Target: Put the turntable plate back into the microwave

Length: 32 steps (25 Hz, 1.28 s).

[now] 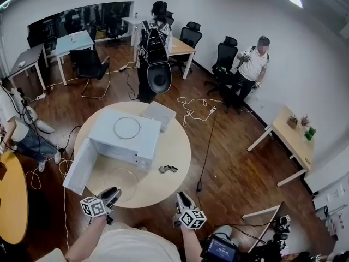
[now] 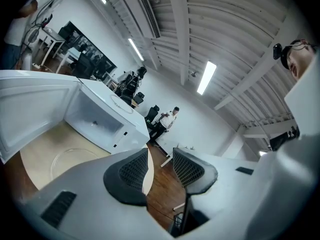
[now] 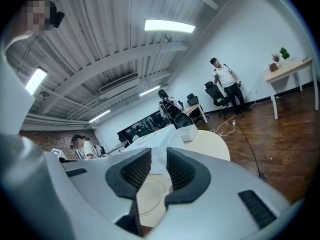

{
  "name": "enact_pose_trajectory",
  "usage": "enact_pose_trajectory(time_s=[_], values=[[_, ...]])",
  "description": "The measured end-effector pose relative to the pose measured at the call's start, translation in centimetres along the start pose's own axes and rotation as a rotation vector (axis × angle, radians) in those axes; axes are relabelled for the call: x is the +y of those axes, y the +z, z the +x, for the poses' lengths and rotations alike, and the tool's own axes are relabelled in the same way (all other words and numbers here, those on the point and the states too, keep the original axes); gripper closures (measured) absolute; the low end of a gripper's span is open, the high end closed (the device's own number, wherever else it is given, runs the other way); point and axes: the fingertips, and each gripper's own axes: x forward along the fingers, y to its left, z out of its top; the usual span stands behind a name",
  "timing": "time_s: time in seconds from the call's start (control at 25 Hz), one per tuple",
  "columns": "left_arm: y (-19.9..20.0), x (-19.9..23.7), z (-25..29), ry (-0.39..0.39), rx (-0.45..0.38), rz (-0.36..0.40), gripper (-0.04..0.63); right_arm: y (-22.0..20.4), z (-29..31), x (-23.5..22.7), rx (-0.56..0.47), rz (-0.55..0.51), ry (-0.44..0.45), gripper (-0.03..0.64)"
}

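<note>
A: Open office, wood floor, and a round pale desk (image 1: 174,152) right under us. Both tools are at its near rim.

B: The left hand-held gripper (image 2: 161,166) has its jaws wide apart with nothing in them. The right hand-held gripper (image 3: 158,171) is about half open, and it's empty too.

A: And the plate (image 1: 119,180)?

B: It's flat on the desk just ahead of them, in front of the microwave (image 1: 128,132) and its open cavity. It's clear glass, round, with a thin rim. It's hard to spot and I'd guess it's slippery.

A: So how would you play it?

B: One gripper on each side, ribbed pads square on opposite edges. Lift it level, then slide it in low past the door (image 1: 82,165), which is swung out to the left.

A: The microwave is a smooth white box. There's a thin ring (image 1: 126,127) lying on top.

B: That probably belongs under the plate, so I'd check it first.
</note>
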Motion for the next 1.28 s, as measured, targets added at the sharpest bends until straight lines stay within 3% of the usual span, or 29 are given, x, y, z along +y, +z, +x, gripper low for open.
enact_pose_trajectory(time_s=[0.32, 0.68, 1.28], values=[[-0.7, -0.2, -0.8, 0.003, 0.013, 0.002, 0.433, -2.4, -1.5, -1.2, 0.023, 0.039, -0.03, 0.523], [-0.4, 2.2, -1.5, -0.006, 0.065, -0.005, 0.433, -3.4, -1.8, 0.8, 0.019, 0.058, -0.067, 0.523], [6.4, 3.8, 2.0, -0.085, 0.133, 0.071, 0.433, -2.6, 4.7, 5.0, -0.005, 0.06, -0.12, 0.523]])
